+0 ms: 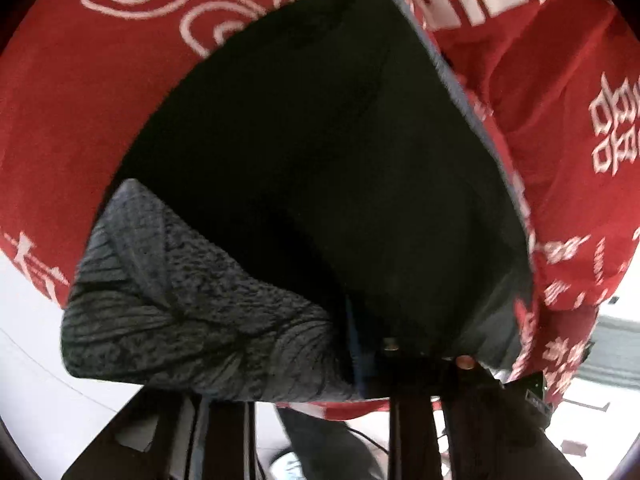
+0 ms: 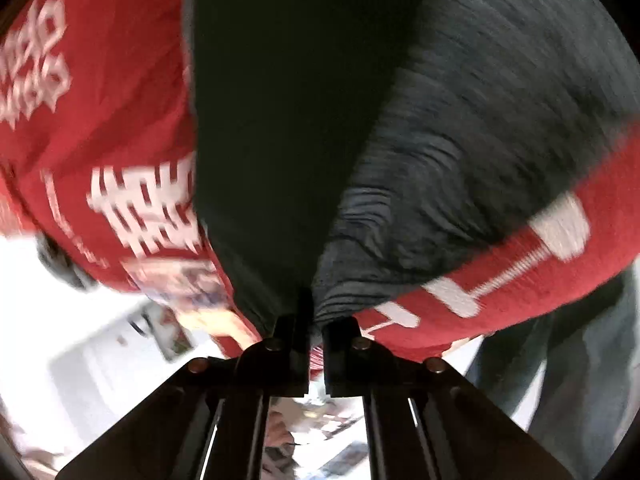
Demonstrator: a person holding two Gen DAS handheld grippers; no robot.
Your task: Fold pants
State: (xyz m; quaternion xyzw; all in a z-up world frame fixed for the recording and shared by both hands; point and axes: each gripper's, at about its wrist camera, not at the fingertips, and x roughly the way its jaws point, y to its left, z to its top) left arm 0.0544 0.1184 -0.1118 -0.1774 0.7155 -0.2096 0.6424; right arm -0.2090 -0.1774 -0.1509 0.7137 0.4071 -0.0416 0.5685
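The pants (image 1: 320, 140) are dark, with a grey ribbed knit part (image 1: 180, 300) turned out at the lower left, and lie on a red cloth (image 1: 80, 120) with white patterns. My left gripper (image 1: 426, 356) is at the pants' near edge and shut on the dark fabric, which hides its fingertips. In the right wrist view the pants (image 2: 280, 120) run up the middle with the grey knit (image 2: 480, 100) to their right. My right gripper (image 2: 308, 320) is shut, with the pants' edge pinched between its fingers.
The red cloth (image 2: 100, 120) drapes over the near edge of the surface. Below it is pale floor (image 1: 32, 360). A person's shoe (image 1: 288, 464) shows under the left gripper, and a grey trouser leg (image 2: 580, 360) stands at the right.
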